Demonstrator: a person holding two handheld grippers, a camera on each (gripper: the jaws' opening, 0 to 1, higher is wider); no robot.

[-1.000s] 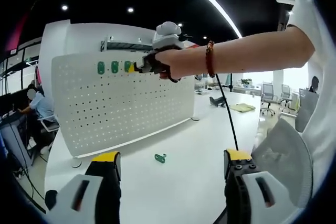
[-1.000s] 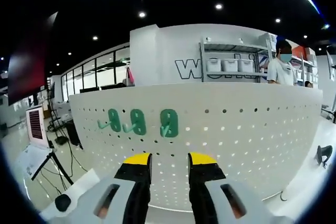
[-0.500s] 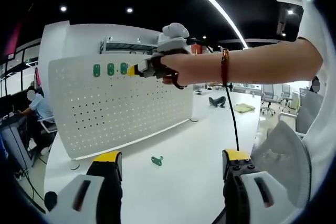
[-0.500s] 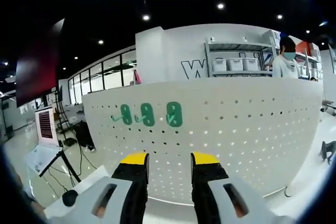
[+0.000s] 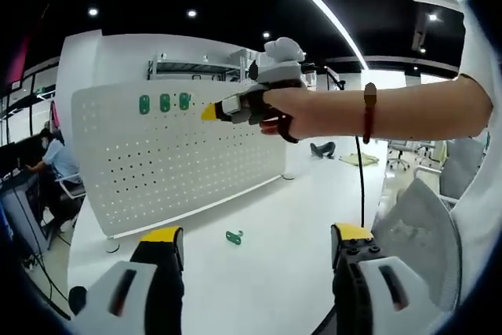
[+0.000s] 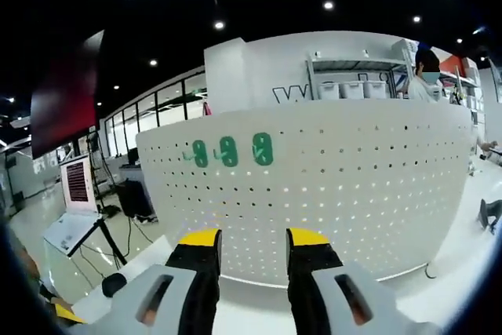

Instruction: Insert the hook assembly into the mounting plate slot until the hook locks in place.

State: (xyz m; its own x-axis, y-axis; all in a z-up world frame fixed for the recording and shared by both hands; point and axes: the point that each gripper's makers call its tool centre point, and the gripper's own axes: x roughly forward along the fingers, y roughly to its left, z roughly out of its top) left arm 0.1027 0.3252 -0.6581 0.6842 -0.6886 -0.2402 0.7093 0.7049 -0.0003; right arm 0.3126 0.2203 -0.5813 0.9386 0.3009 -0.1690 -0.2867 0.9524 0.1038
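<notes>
White table (image 5: 274,249) in an open-plan office, dark ceiling with strip lights; white perforated mounting plate (image 5: 180,154) standing upright on it.

Three green hooks (image 6: 229,151) seated in a row near the plate's upper left. One more green hook assembly (image 5: 234,236) lying loose on the table in front of the plate, between and beyond the yellow-tipped jaws of the left gripper (image 5: 249,237), apart from both; jaws spread wide, empty. Right gripper (image 6: 250,238) held clear of the plate, level with its lower half, jaws slightly parted, nothing between them. Left gripper view alone: loose hook assembly, the right gripper (image 5: 212,111) in a hand (image 5: 294,111) with a bracelet, a seated person (image 5: 59,158) at far left. Right gripper view alone: shelving with bins (image 6: 345,89), a standing person (image 6: 427,76), a tripod (image 6: 110,237).
</notes>
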